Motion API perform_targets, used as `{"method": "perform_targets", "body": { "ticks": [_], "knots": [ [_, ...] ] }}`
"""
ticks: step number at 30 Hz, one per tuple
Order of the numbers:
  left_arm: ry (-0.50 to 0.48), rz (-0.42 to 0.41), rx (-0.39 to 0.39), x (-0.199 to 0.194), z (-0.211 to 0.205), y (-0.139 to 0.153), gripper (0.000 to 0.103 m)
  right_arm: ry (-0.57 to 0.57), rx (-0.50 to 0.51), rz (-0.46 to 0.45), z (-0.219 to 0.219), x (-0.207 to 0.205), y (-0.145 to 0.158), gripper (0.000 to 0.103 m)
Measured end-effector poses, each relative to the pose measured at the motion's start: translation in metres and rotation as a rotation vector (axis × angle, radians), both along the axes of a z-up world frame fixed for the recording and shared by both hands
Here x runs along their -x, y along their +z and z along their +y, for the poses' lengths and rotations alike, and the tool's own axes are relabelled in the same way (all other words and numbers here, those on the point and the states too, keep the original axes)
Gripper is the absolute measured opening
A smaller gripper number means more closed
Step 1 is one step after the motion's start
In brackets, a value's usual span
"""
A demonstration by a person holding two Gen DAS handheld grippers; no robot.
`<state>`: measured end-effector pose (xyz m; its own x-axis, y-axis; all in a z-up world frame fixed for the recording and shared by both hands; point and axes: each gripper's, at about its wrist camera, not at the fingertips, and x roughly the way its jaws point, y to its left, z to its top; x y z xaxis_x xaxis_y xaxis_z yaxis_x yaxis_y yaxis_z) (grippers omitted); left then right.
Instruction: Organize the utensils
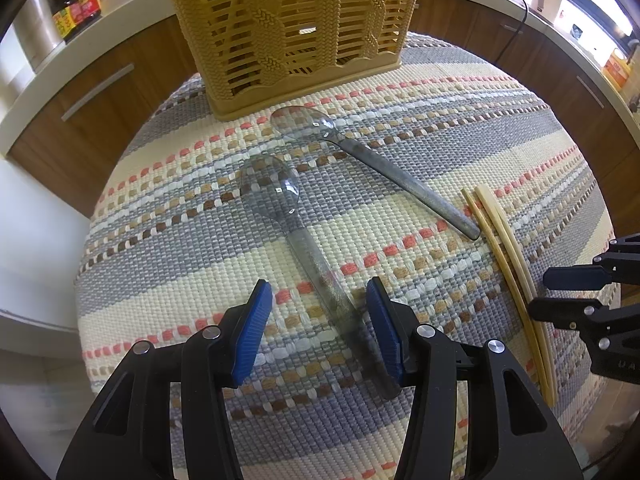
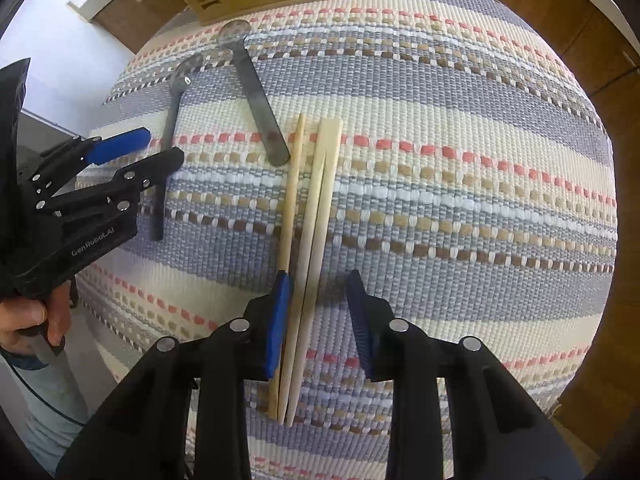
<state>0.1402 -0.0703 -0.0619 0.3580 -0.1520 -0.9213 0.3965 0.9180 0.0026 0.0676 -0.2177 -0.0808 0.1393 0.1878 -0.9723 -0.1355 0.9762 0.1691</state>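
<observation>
The near spoon, clear grey plastic, lies on the woven cloth with its bowl toward 11 o'clock and its handle running back to 5 o'clock, between the blue pads of my left claw. That claw stands about half open, astride the handle, pads apart from it on both sides, gripping nothing. A second spoon lies just beyond, its bowl close to the foot of the yellow slatted basket at 12 o'clock. The chopsticks lie together at 3 o'clock of the spoons, in the left wrist view. My right claw is narrowly open over their near ends; two sticks sit between the pads, while one lies outside or under the left pad. I cannot tell whether that pad touches them; no grip shows. I judge the step in hand to be pickup, nothing yet in the basket. The next move calls for closing squarely on the handle, then lifting and standing it in the basket. The table under the cloth is hidden.
</observation>
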Motion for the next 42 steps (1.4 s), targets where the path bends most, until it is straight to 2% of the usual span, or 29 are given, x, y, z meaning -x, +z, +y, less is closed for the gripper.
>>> {"method": "perform_targets", "body": {
  "ticks": [7, 11, 13, 15, 16, 17, 18, 19, 20, 23, 27, 29, 35, 36, 39, 42],
  "knots": [
    [0.007, -0.002, -0.001, 0.001, -0.001, 0.0, 0.049, 0.012, 0.078, -0.033, 0.008, 0.002, 0.002, 0.023],
    [0.01, 0.001, 0.009, 0.0, -0.001, 0.0, 0.05, 0.018, 0.102, -0.014, 0.025, 0.007, -0.002, 0.023],
    [0.003, -0.004, -0.001, 0.002, -0.002, 0.0, 0.05, 0.02, 0.144, -0.017, 0.03, 0.007, -0.003, 0.012],
    [-0.002, -0.009, -0.015, 0.004, -0.004, 0.0, 0.05, 0.029, 0.142, -0.018, 0.033, 0.007, -0.003, 0.011],
    [-0.003, -0.012, -0.018, 0.005, -0.005, 0.001, 0.048, 0.031, 0.132, -0.02, 0.032, 0.008, -0.003, 0.01],
    [-0.007, -0.019, -0.021, 0.007, -0.007, 0.001, 0.039, 0.034, 0.127, -0.022, 0.032, 0.008, -0.003, 0.01],
    [-0.009, -0.024, -0.025, 0.008, -0.008, 0.002, 0.035, 0.038, 0.121, -0.027, 0.03, 0.009, -0.003, 0.01],
    [-0.018, -0.027, -0.02, 0.01, -0.009, 0.003, 0.016, 0.036, 0.106, -0.032, 0.029, 0.011, -0.002, 0.01],
    [-0.014, -0.024, -0.008, 0.011, -0.009, 0.003, 0.011, 0.038, 0.094, -0.036, 0.024, 0.01, -0.004, 0.01],
    [0.003, -0.042, 0.017, 0.016, -0.006, 0.005, 0.01, 0.043, 0.037, -0.08, 0.014, 0.015, 0.006, 0.01],
    [0.026, -0.119, 0.138, 0.025, 0.009, 0.029, 0.01, 0.05, -0.049, -0.21, 0.006, 0.024, 0.039, 0.01],
    [0.031, -0.192, 0.223, 0.033, 0.018, 0.056, 0.01, 0.057, -0.079, -0.284, 0.003, 0.027, 0.059, 0.01],
    [0.038, -0.421, 0.37, 0.048, 0.038, 0.13, 0.01, 0.038, -0.154, -0.568, -0.006, 0.03, 0.126, 0.01],
    [0.044, -0.47, 0.422, 0.049, 0.044, 0.146, 0.01, 0.032, -0.157, -0.615, -0.008, 0.028, 0.136, 0.01],
    [0.086, -0.529, 0.551, 0.043, 0.061, 0.175, 0.011, -0.008, -0.166, -0.766, -0.013, 0.017, 0.17, 0.01],
    [0.116, -0.648, 0.582, 0.041, 0.069, 0.201, 0.011, -0.039, -0.207, -0.872, -0.024, 0.007, 0.197, 0.01]
  ]
}}
